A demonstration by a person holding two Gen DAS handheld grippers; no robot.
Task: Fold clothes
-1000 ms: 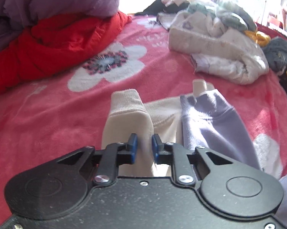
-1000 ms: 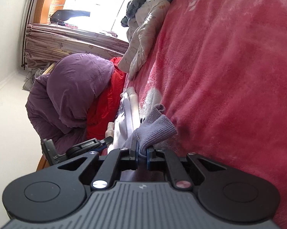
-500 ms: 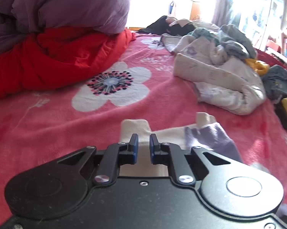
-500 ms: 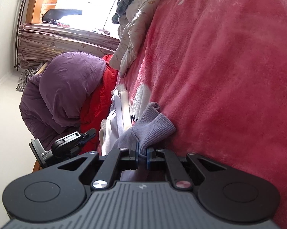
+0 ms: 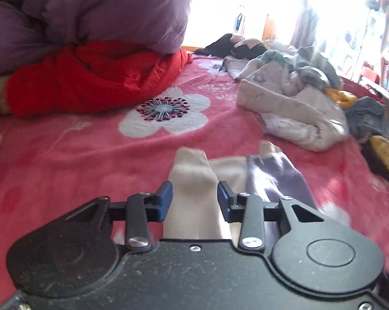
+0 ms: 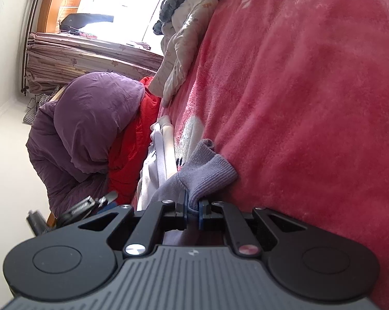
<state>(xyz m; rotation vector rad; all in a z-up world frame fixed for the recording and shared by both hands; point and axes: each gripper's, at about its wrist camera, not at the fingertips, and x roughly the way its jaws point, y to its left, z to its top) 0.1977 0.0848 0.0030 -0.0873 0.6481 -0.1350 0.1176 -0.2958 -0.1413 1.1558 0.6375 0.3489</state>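
Garment on bed, 12 o'clock from my left claw: jaws wide apart, cream cuff between, ungripped. My right claw pinched tight on purple cuff. Judgement: knit soft, light, floppy; grip thick ribbed cuffs.

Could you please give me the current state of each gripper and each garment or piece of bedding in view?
left gripper: open, jaws either side of the cream sleeve
right gripper: shut on the lilac cuff
cream sleeve: lying flat on the blanket, unheld
lilac cuff: pinched, bunched
pink blanket: spread flat
clothes pile: crumpled, unfolded
red quilt: bunched
purple duvet: heaped on the red quilt
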